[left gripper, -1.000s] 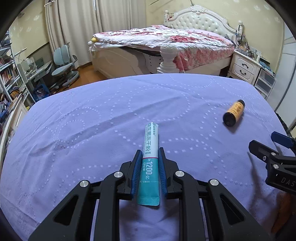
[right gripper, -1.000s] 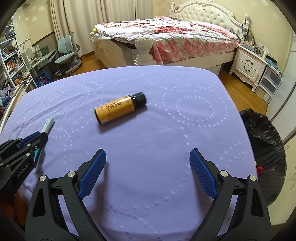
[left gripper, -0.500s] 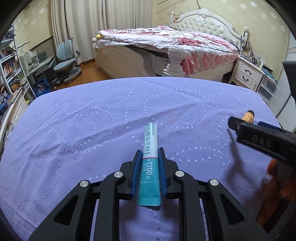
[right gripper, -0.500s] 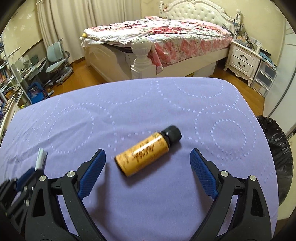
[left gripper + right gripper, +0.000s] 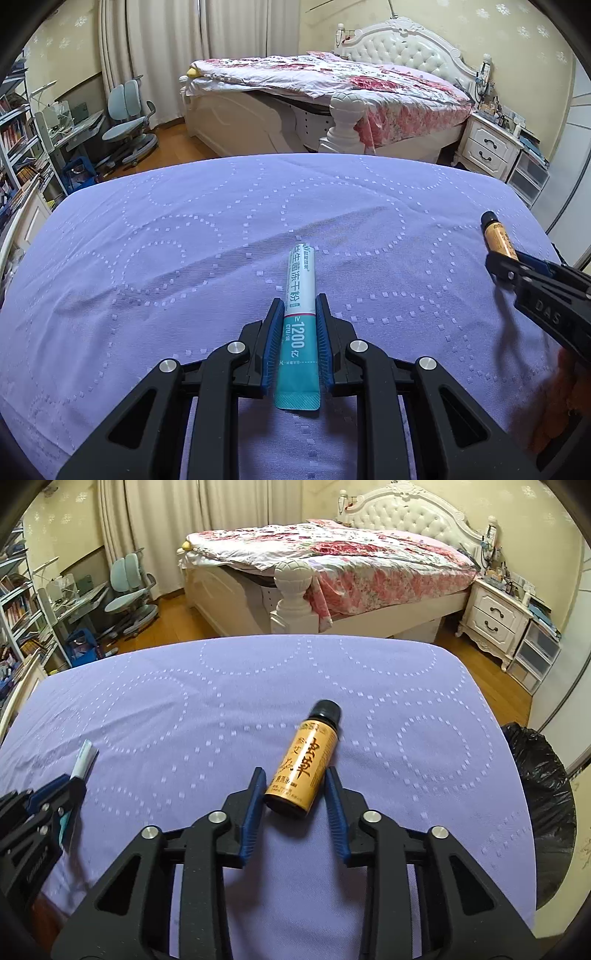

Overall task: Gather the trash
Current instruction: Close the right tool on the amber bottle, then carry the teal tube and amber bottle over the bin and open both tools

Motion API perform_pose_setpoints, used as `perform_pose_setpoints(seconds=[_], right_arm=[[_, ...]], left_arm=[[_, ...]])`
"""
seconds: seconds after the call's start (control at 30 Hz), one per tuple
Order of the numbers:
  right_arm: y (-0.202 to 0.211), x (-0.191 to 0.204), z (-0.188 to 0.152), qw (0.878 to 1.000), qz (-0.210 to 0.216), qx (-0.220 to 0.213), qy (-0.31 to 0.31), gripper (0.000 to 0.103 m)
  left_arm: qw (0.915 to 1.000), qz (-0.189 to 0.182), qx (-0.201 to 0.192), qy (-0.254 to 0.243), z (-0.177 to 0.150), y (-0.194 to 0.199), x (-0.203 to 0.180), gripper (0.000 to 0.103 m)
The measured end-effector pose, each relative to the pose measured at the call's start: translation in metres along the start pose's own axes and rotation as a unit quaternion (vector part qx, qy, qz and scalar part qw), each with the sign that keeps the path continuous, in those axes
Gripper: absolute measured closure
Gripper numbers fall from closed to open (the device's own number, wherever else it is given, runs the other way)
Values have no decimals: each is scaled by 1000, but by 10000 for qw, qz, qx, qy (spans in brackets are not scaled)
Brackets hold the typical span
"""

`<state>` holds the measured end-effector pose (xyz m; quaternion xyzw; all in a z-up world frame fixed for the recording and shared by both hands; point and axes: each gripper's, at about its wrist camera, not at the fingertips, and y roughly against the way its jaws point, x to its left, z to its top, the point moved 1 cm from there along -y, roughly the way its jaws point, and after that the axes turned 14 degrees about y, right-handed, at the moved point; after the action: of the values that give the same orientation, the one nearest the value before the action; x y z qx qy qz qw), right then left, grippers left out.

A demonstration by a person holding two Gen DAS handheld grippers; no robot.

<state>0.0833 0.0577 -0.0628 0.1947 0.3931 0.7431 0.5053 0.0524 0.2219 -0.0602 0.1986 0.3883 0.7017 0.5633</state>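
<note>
On the left side of the purple quilted cloth (image 5: pixel 184 266), the left gripper (image 5: pixel 297 332) was pinching a teal and white sachet (image 5: pixel 299 317) between its blue pads (image 5: pixel 273 343). The sachet ran lengthwise along the fingers: its teal crimped end sat back between them, and its white printed end stuck out past the fingertips, pointing away from the camera over the cloth. In the right wrist view the same left gripper (image 5: pixel 55 797) appeared at the left edge with the sachet (image 5: pixel 82 760) poking out of it.

Further right, an orange bottle (image 5: pixel 301 768) with a black cap lay on its side on the cloth (image 5: pixel 184 720). The right gripper (image 5: pixel 295 797) was spread, its two blue pads (image 5: pixel 253 812) on either side of the bottle's base with small gaps showing; whether either pad touched it could not be told. The cap end pointed away from the fingers. From the left wrist view, this bottle (image 5: pixel 498 240) showed at the tip of the right gripper (image 5: pixel 517 269).

At the far right, beside the cloth's edge, stood a bin lined with a black trash bag (image 5: pixel 543 794).
</note>
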Motion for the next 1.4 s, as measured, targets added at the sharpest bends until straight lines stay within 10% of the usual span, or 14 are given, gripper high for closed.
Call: perform_pose_setpoints(seconds=[0.83, 1.4], right_arm=[[51, -27, -56, 9991, 309, -276, 2, 80], [119, -99, -87, 9941, -311, -958, -393, 80]], left_arm=[[9986, -360, -54, 371, -21, 27, -7, 86], [9901, -1244, -559, -335, -33, 70, -122, 86]])
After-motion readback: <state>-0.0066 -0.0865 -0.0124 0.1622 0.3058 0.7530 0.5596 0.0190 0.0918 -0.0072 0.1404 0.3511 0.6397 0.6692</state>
